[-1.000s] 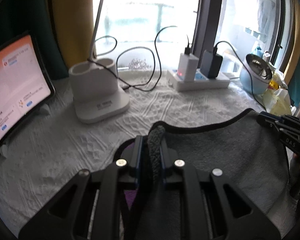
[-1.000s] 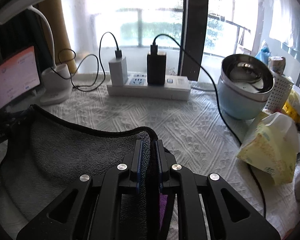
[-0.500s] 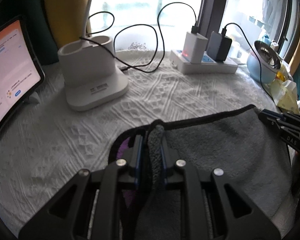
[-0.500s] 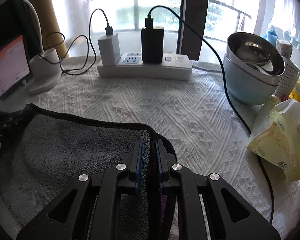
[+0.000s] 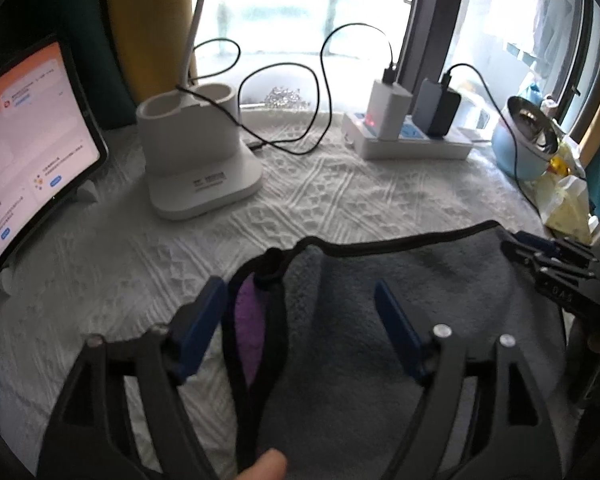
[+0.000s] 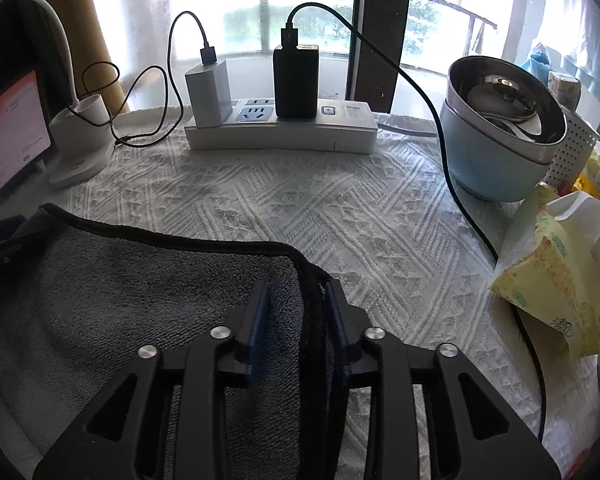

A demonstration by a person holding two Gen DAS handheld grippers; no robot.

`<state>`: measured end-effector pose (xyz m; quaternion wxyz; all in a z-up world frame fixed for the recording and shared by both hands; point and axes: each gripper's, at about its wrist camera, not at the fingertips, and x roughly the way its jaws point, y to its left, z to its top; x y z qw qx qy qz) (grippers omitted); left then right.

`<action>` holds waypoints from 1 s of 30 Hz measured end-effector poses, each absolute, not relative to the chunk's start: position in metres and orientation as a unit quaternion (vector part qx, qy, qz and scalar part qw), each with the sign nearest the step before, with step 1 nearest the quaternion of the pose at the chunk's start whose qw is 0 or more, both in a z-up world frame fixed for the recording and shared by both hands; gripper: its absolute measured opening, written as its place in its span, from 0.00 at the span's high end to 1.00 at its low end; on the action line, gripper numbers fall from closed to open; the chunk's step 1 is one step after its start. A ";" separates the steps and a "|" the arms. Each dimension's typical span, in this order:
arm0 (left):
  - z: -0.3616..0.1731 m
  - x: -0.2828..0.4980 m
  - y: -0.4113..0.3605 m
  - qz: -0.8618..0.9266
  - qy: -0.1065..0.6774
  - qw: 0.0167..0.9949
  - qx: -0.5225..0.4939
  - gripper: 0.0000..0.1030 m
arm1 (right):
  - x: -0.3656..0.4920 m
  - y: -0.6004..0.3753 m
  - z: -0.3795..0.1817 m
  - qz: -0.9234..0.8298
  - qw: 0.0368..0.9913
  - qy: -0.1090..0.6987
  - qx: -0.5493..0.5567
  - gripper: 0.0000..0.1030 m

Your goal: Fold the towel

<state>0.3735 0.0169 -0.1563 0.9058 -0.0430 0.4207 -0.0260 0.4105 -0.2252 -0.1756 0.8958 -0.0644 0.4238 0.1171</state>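
The grey towel (image 5: 400, 320) lies low in both frames, soft and limp, best pinched at its black-bound corners. The left gripper (image 5: 300, 320) gapes; the right gripper (image 6: 296, 312) pinches the lower-centre corner.

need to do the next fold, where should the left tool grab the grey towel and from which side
Take the grey towel at its near-left corner, where the black-trimmed edge bunches up and lifts off the white tablecloth. Come in from the near side, low and forward, so the open left tool straddles that raised hem. The flat middle offers nothing to pinch.
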 end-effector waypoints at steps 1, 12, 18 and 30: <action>-0.154 0.371 0.016 -0.025 0.419 0.906 -0.042 0.23 | 0.410 -0.226 -0.175 0.120 0.894 0.427 -0.059 0.59; -0.130 0.343 0.014 -0.018 0.398 0.916 -0.051 0.13 | 0.383 -0.219 -0.154 0.129 0.899 0.413 -0.061 0.36; -0.119 0.326 0.014 -0.017 0.392 0.918 -0.054 0.12 | 0.365 -0.218 -0.141 0.128 0.903 0.406 -0.067 0.36; -0.102 0.279 0.016 -0.020 0.380 0.922 -0.068 0.12 | 0.325 -0.219 -0.114 0.124 0.912 0.383 -0.074 0.36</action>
